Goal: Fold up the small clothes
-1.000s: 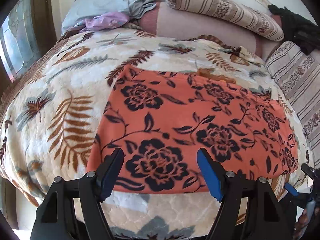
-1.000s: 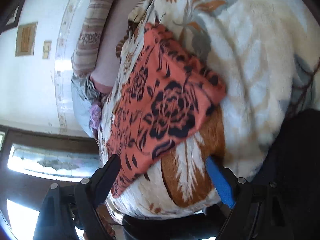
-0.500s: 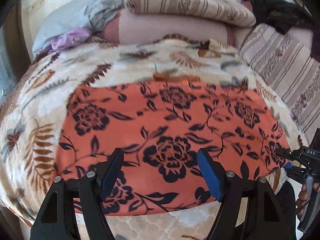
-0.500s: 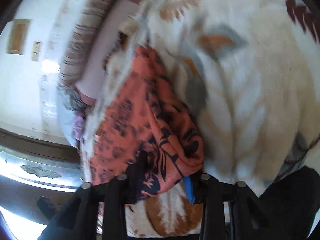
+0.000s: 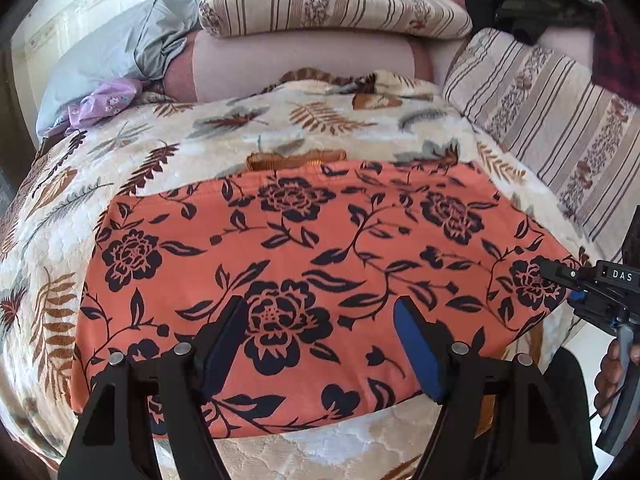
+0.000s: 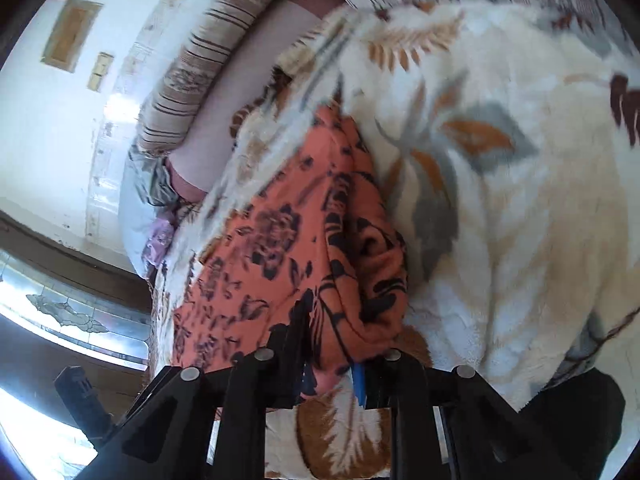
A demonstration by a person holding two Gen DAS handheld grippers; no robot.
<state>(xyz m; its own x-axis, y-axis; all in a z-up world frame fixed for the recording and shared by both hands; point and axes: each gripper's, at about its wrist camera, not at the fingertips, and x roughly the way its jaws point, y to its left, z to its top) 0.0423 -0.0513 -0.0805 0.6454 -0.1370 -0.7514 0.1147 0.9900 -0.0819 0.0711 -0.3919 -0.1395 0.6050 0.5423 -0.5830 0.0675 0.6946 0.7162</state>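
An orange garment with a black flower print [image 5: 312, 264] lies spread flat on the leaf-patterned blanket [image 5: 224, 132] of a bed. My left gripper [image 5: 320, 336] is open and empty, hovering over the garment's near middle. My right gripper [image 6: 332, 352] is shut on the garment's right end [image 6: 360, 280], which bunches up between its fingers. The right gripper also shows at the right edge of the left wrist view [image 5: 568, 280], at the garment's right corner.
Striped bolsters [image 5: 332, 8] and a pink pillow [image 5: 296, 64] line the head of the bed. A grey pillow [image 5: 116, 52] and a lilac cloth [image 5: 104, 100] lie at back left. Dark clothes [image 5: 520, 4] are piled at back right. A window [image 6: 80, 316] is at the left.
My right gripper moved in from open beside the garment and shut on its right end. My left gripper drifted right over the garment and stayed open.
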